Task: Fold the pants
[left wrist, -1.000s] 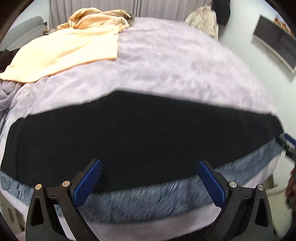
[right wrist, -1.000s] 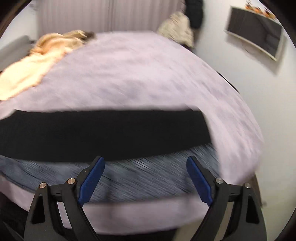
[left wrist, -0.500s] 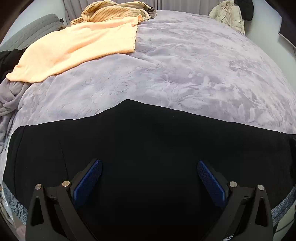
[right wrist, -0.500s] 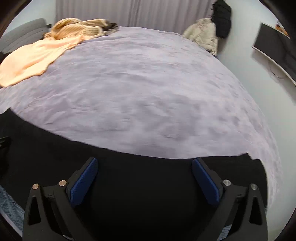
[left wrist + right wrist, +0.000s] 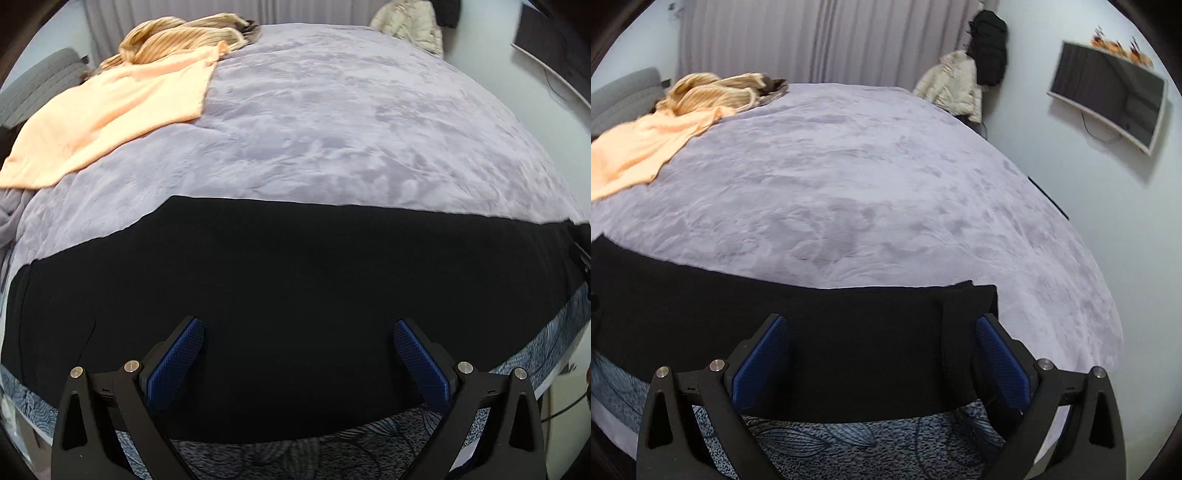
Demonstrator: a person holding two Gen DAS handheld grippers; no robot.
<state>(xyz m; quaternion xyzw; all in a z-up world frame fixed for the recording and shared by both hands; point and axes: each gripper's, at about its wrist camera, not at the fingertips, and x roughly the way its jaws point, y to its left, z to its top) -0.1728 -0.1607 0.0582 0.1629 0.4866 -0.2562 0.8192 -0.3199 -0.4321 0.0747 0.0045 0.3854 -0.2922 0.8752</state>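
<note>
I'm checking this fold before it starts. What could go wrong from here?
The black pants lie close to the bed's near edge, over the patterned sheet; a pull toward you could slide them off. Both the left tool and right tool are open, so a shallow pinch might catch only one layer.

The black pants [image 5: 295,295] run off the left-wrist view's left edge. The peach blanket [image 5: 635,155] is cut at the right-wrist view's left edge. The wall-mounted screen [image 5: 546,40] is blurred.
</note>
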